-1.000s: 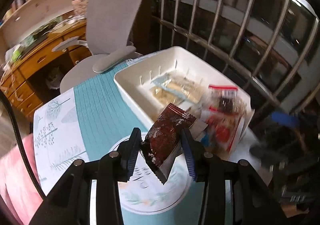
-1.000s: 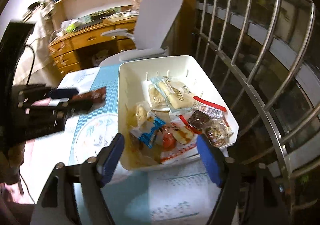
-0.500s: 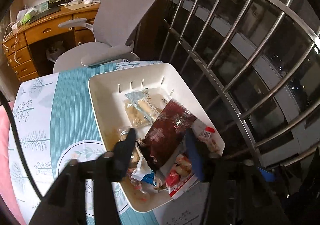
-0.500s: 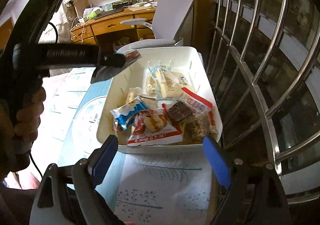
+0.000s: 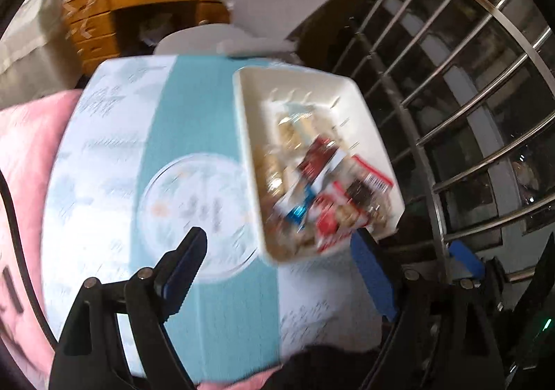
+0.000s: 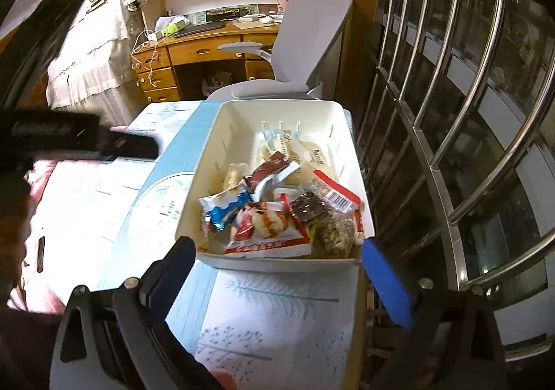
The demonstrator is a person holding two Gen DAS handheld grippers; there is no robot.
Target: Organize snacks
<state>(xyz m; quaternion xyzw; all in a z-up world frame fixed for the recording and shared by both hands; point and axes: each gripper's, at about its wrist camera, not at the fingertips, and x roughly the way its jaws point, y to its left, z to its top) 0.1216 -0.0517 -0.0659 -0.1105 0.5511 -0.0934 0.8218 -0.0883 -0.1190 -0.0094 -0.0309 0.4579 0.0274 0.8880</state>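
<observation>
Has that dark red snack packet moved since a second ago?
Yes. The dark red packet left the left gripper, whose jaws have just been opening, and now lies inside the white bin.

From my right wrist camera, the right gripper [image 6: 275,261] stands wide apart with nothing between its blue pads; its jaws have just been opening. Ahead at 12 o'clock sits the white bin [image 6: 350,161], loaded with wrapped snacks. The dark red packet [image 6: 269,173] lies on top, near centre. At 9 o'clock I see the left gripper [image 6: 131,147], blurred, over the tablecloth [image 6: 277,313].
</observation>
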